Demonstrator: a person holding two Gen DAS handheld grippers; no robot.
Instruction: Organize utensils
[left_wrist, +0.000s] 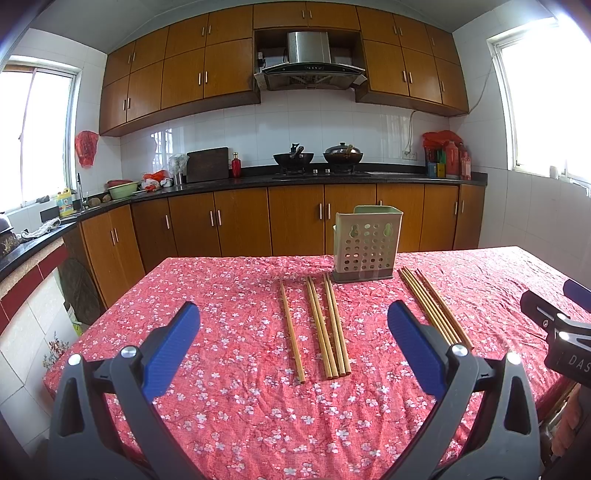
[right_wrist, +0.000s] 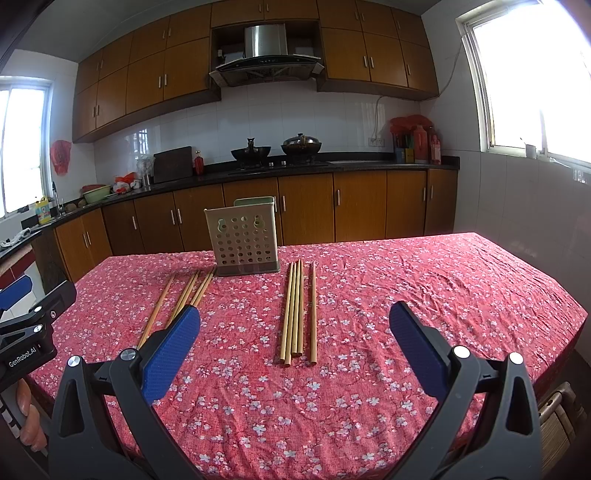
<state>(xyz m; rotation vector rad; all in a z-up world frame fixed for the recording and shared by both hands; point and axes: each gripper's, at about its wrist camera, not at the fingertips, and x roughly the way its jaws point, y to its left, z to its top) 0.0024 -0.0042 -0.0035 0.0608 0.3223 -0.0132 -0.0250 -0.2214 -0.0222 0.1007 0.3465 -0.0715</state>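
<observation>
A wrinkled red tablecloth (left_wrist: 229, 369) printed with small pale blossoms covers the table, and the chopsticks lie flat on it in two loose groups in front of a holder (left_wrist: 366, 246). The holder is a boxy, pale plastic caddy with rounded corners, a dark base and a front wall pierced by rows of round holes (two keyhole slots sit near its rim); it stands upright toward the far side of the table. The left group of chopsticks (left_wrist: 325, 326) is slim, straight, light wood, one stick lying alone just beside four that run nearly parallel. The right group of chopsticks (right_wrist: 297, 312) lies well apart from it on the other side of the holder, a tight bundle with one darker stick just beside it. The left gripper (left_wrist: 293, 332) hovers low over the near part of the table, its ribbed blue fingers (left_wrist: 173, 343) spread wide apart and empty. The right gripper (right_wrist: 295, 332) is held the same way, pads wide apart, nothing between them, pointing at the right group.
</observation>
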